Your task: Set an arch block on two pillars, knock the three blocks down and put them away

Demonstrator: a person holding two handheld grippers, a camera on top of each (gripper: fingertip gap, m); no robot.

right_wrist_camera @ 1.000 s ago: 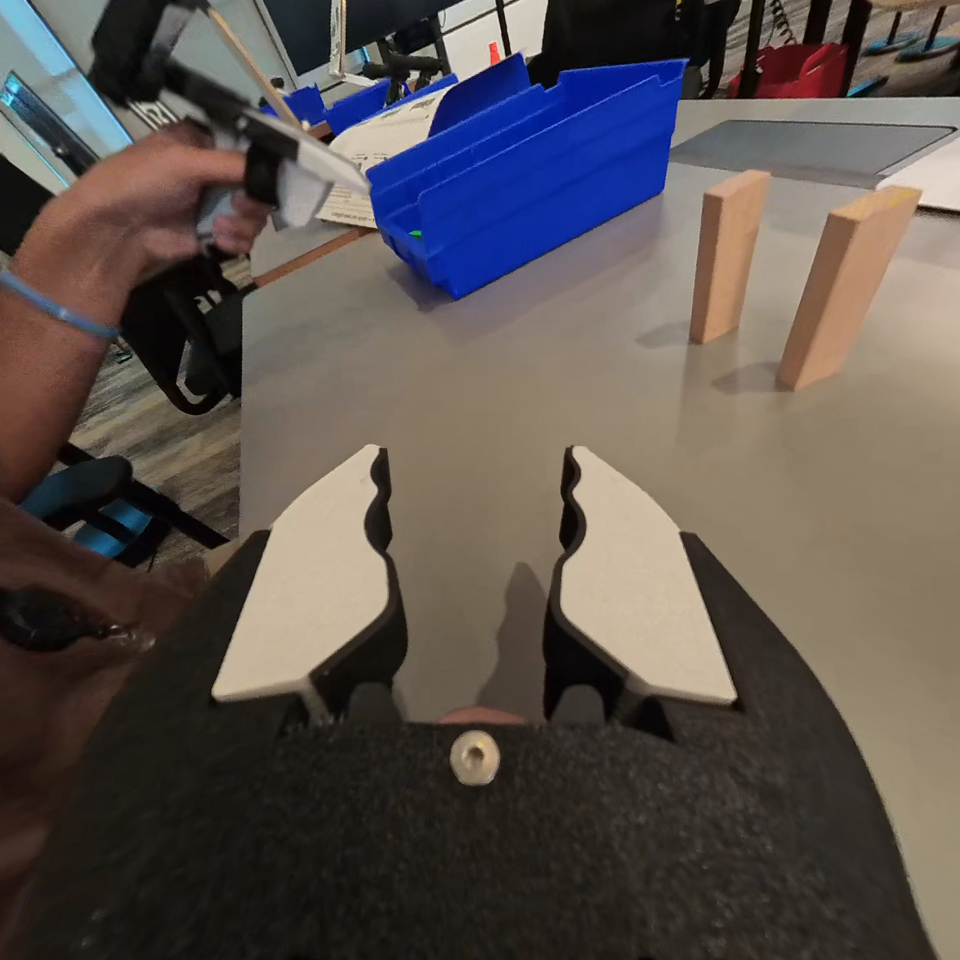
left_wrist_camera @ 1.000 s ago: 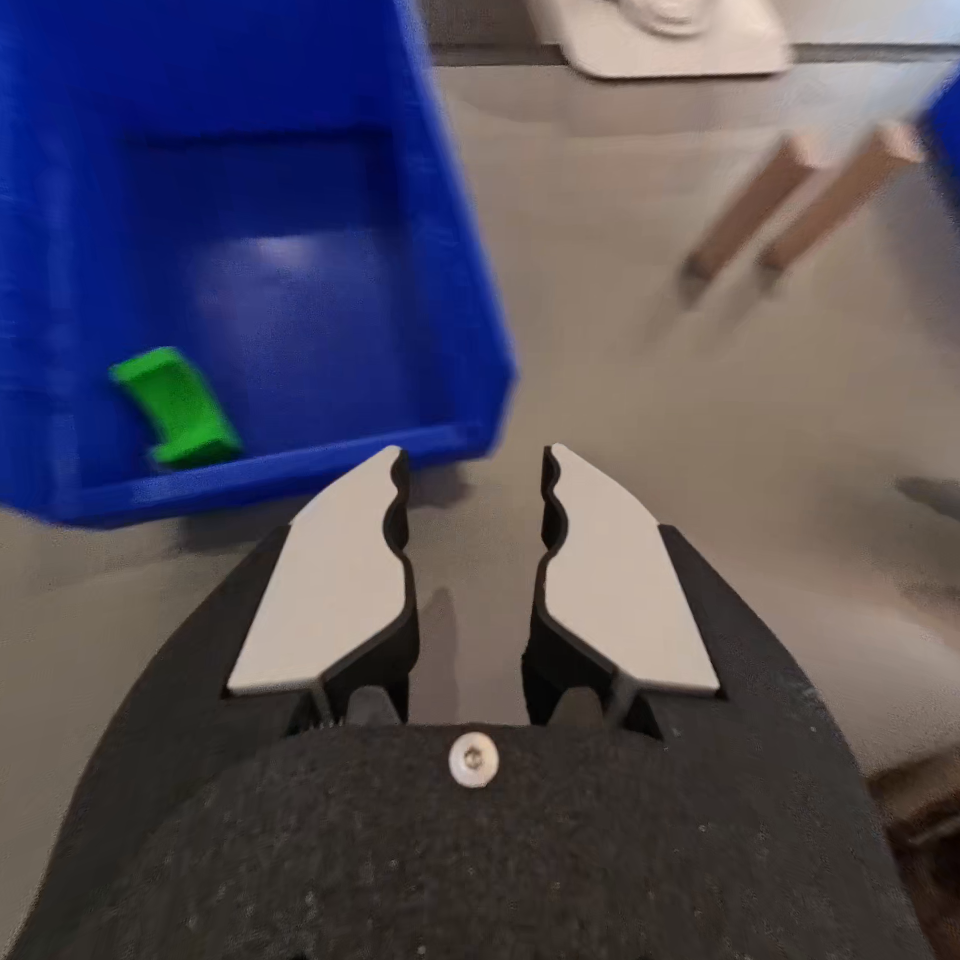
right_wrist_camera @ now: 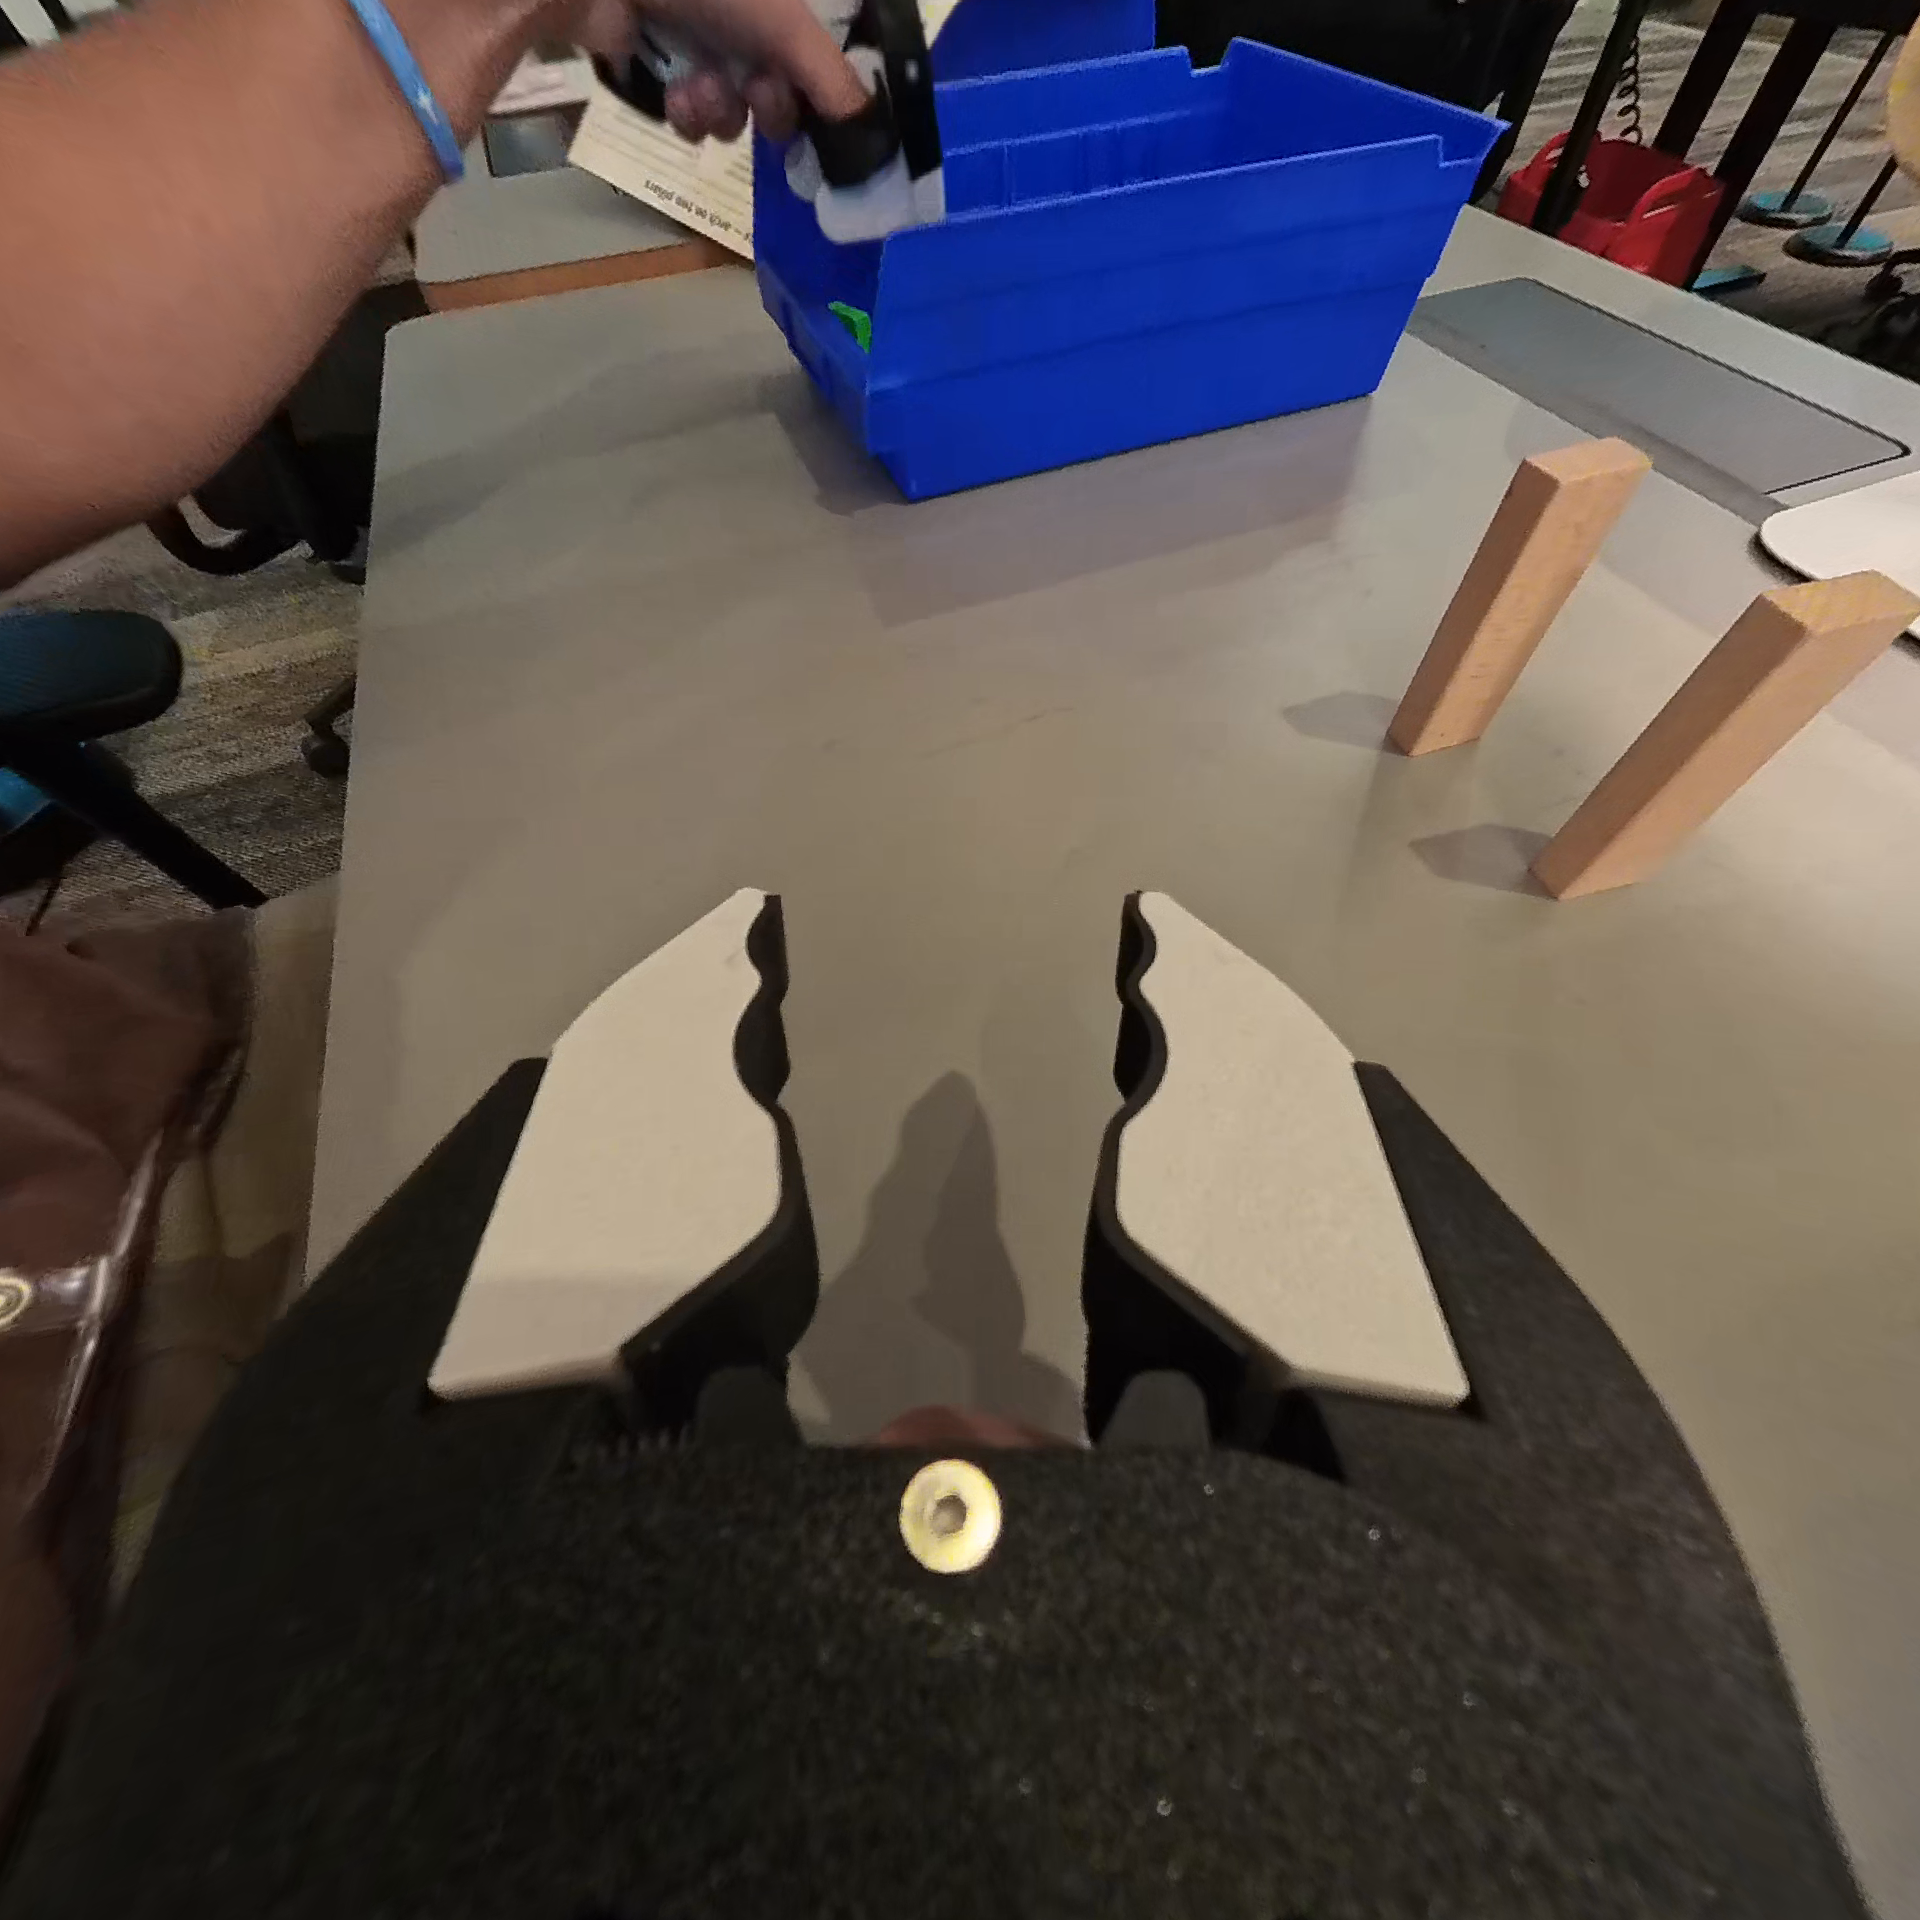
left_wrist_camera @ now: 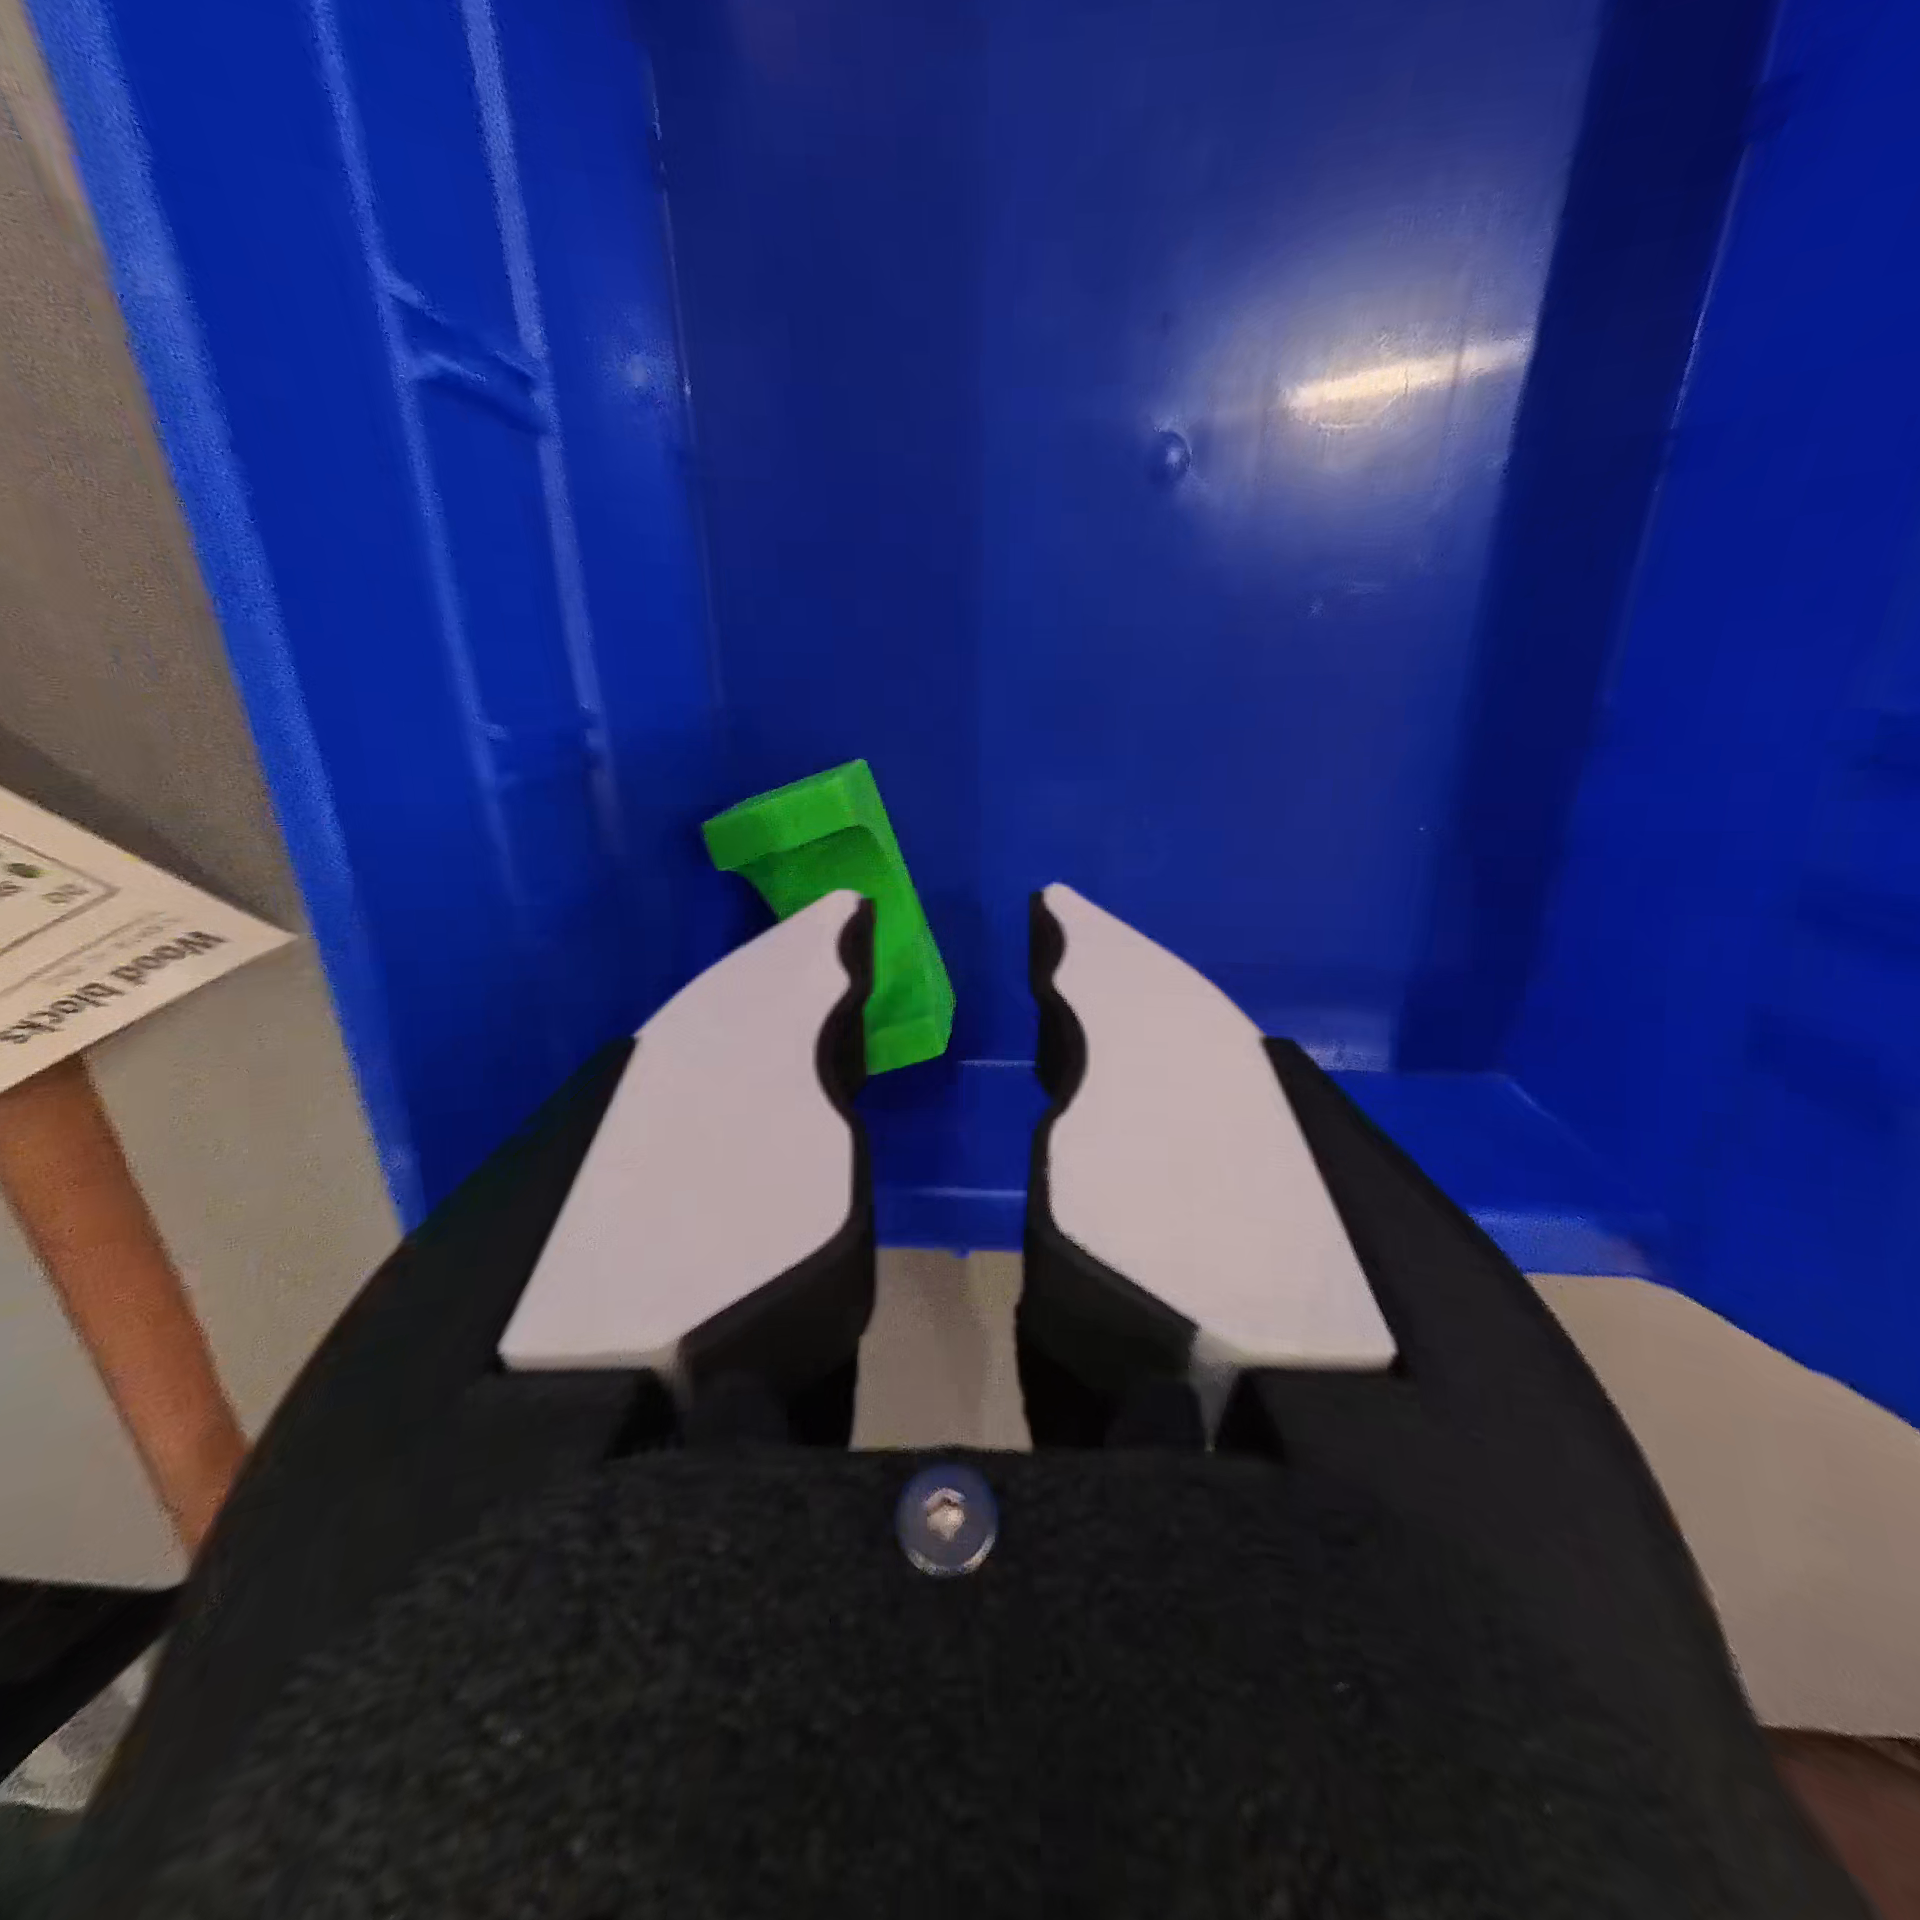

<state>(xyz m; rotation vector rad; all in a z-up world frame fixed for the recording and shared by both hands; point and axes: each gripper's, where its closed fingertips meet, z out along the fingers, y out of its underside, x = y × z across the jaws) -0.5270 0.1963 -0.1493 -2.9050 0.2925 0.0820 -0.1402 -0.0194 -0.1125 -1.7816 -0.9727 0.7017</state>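
The left tool (left_wrist_camera: 948, 914) hung over the near end of the blue bin (left_wrist_camera: 1143, 520), its two pale fingers spread with a clear gap between them and nothing held. Just past its left fingertip lay the green arch block (left_wrist_camera: 894, 935), down on the bin's floor in the near corner against the left wall, tipped on its side with the hollow of the arch turned toward that wall. The left finger hid part of the block from view, and I could not tell whether it touched it.

From the other side the person's hand (right_wrist_camera: 727, 73) showed at the bin's near-left corner, gripping that tool above the rim, a blue band (right_wrist_camera: 416, 94) on the wrist. A sliver of green showed through the low front of the bin.

The right tool (right_wrist_camera: 951, 904) hovered low over the grey bench (right_wrist_camera: 675, 675), well apart from the bin, fingers wide and empty, its shadow falling on the bare surface between them.

Off to its right stood the two wooden pillars, upright on the bench with a gap between them: the farther one (right_wrist_camera: 1517, 592) nearer the bin, the closer one (right_wrist_camera: 1725, 727) toward the bench's edge. Nothing sat across their tops.

A printed sheet (left_wrist_camera: 94, 935) lay beside the bin's left wall.
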